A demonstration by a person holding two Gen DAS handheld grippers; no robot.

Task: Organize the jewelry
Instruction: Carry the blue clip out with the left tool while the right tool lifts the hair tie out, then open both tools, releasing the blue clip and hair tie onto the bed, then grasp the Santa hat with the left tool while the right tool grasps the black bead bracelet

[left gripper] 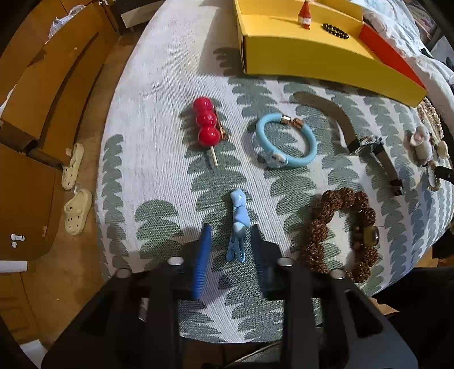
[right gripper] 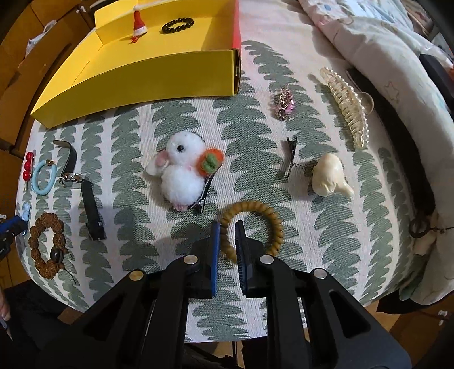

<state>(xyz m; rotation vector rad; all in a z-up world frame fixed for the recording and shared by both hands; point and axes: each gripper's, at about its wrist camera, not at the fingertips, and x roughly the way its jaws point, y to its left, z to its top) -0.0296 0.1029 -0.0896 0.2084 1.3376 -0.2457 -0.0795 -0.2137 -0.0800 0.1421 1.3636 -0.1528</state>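
two pieces, a black bead bracelet (right gripper: 178, 24) and a small red santa clip (right gripper: 138, 22), already lie in the yellow box (right gripper: 136, 76); the rest is still spread over the patterned tabletop (right gripper: 255, 119). the left claw (left gripper: 231, 249) stands open around a pale blue clip (left gripper: 237, 224) lying flat, not pressing it. the right claw (right gripper: 227, 241) is nearly closed on the near side of a mustard coil hair tie (right gripper: 252, 227).

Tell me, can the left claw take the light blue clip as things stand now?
Probably yes. The left claw is open with the light blue clip lying between its fingers on the cloth, untouched. Nothing lies in the way; the brown bead bracelet sits apart.
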